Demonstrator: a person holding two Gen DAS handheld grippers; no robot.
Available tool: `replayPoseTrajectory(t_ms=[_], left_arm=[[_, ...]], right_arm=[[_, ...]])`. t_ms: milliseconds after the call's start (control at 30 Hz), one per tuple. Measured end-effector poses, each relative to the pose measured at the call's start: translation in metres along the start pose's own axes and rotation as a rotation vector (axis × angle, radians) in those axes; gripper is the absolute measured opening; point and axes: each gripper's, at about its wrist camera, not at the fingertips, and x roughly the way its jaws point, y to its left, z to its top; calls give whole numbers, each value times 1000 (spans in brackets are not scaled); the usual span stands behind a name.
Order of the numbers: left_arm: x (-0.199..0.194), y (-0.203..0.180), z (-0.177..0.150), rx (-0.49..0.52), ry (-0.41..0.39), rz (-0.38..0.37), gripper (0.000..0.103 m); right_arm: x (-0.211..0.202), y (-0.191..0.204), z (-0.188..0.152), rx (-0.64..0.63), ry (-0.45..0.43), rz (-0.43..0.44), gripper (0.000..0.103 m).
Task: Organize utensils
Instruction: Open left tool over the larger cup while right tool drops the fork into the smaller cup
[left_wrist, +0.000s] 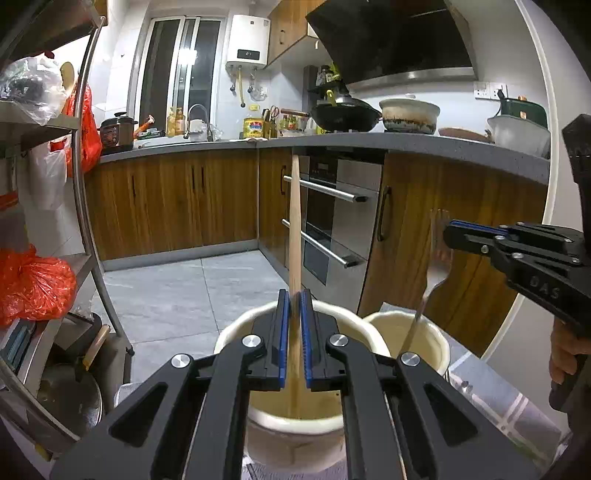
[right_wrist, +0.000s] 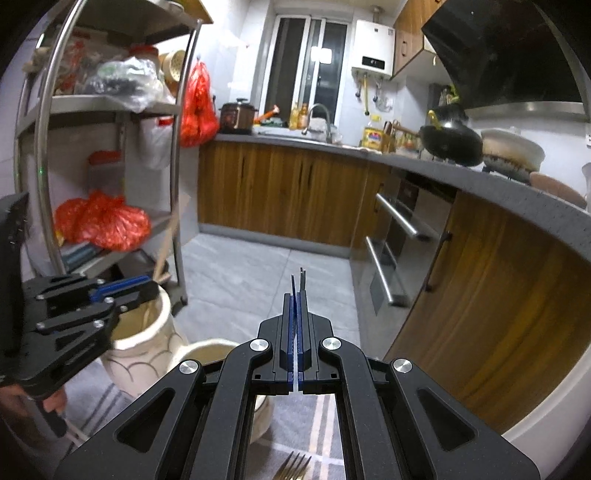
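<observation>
Left wrist view: the left gripper (left_wrist: 294, 295) at lower centre is clenched on a wooden utensil (left_wrist: 294, 221), whose handle rises past the fingertips and whose lower end stands inside a large cream pot (left_wrist: 236, 328). At right, the right gripper (left_wrist: 448, 232) grasps a fork (left_wrist: 432, 280), its handle reaching down into the smaller cream pot (left_wrist: 436, 336) just beside the large one. Grey floor tiles (left_wrist: 184, 291) and wooden cabinets (left_wrist: 166, 199) lie behind.

Right wrist view: the right gripper (right_wrist: 297, 295) at centre is clamped on the thin metal fork, seen edge-on above the fingertips. A second fork (right_wrist: 293, 467) lies at bottom centre on a striped cloth (right_wrist: 317, 417). The left gripper (right_wrist: 147, 286) holds the utensil in the large pot (right_wrist: 147, 343) at lower left.
</observation>
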Motion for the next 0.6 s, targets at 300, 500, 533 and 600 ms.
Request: replayPoseTrajectory(t_ms=[300, 500, 533, 600], left_arm=[[-8, -2, 1, 26, -3, 19, 31], [-22, 5, 6, -10, -25, 50, 62], [-25, 7, 6, -17, -29, 50, 64], [-28, 9, 7, -25, -34, 53, 72]], right_arm=[[9, -3, -5, 17, 34, 11, 2], [11, -6, -6, 30, 47, 7, 2], [12, -7, -6, 35, 50, 9, 2], [11, -8, -7, 41, 50, 13, 7]])
